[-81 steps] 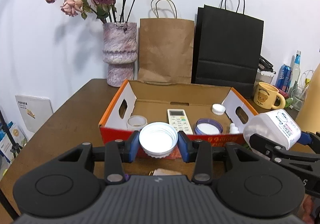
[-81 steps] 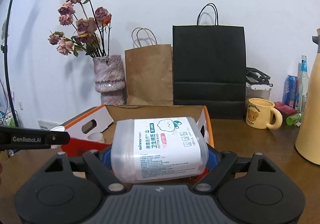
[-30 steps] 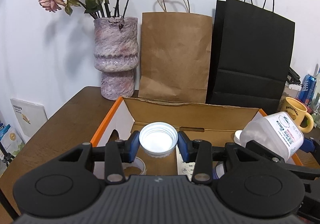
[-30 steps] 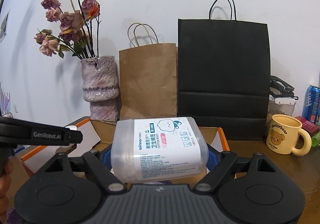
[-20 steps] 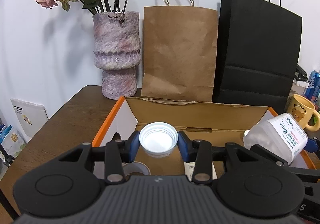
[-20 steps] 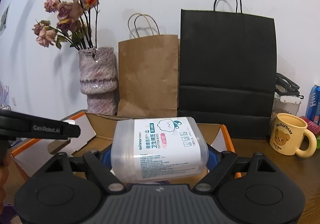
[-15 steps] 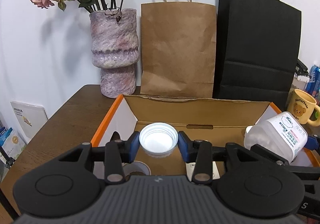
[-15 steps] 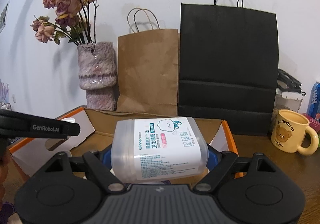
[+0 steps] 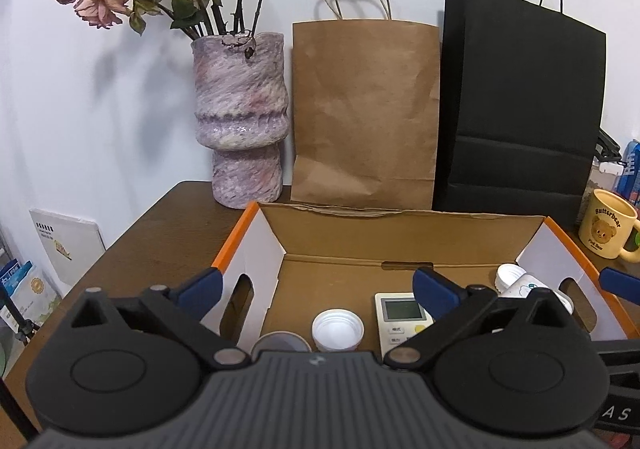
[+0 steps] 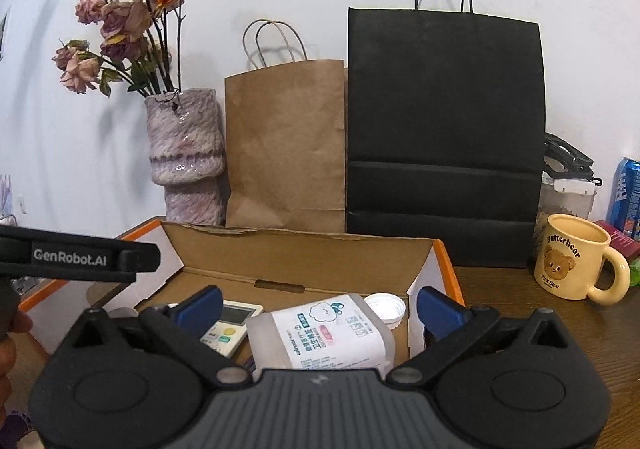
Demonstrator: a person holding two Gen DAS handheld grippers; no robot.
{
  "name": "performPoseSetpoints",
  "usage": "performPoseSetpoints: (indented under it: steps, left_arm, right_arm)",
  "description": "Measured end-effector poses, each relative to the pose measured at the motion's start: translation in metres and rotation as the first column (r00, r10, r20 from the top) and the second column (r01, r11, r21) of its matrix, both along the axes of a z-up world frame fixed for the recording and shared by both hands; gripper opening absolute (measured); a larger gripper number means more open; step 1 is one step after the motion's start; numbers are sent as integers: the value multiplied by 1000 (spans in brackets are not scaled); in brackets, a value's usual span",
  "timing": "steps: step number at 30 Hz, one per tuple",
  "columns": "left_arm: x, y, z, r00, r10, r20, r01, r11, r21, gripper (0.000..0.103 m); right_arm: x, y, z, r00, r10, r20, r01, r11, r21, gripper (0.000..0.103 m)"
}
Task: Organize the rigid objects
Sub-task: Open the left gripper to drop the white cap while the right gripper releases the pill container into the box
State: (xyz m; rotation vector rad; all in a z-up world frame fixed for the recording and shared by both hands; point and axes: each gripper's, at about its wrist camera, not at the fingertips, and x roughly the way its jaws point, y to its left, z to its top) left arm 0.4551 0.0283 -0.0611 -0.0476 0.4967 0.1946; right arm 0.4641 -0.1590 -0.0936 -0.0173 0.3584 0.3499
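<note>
Both grippers hang over the near edge of the cardboard box (image 9: 404, 237) on the wooden table (image 9: 160, 233), jaws opening wide and gripping nothing. Below the left gripper (image 9: 316, 285), the white lid (image 9: 338, 330) lies open side up on the box floor, left of the remote control (image 9: 400, 319). Below the right gripper (image 10: 320, 307), the cotton swab container (image 10: 324, 333) lies on its side at the box's right end, near a small white cap (image 10: 385, 307).

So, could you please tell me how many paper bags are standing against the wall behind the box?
2: a brown paper bag beside the vase, and a black paper bag to its right, touching it. Others may be hidden outside these views.
</note>
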Motion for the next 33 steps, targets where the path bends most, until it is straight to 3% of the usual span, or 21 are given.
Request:
performPoseSetpoints:
  steps: [20, 33]
  left_arm:
    - [-10, 7, 3, 1000, 24, 16, -24, 1000, -1, 103]
    - [-42, 13, 2, 999, 27, 43, -28, 1000, 11, 103]
  right_arm:
    - [-5, -4, 1, 1000, -22, 14, 22, 1000, 19, 103]
    - [-31, -6, 1, 999, -20, 36, 19, 1000, 6, 103]
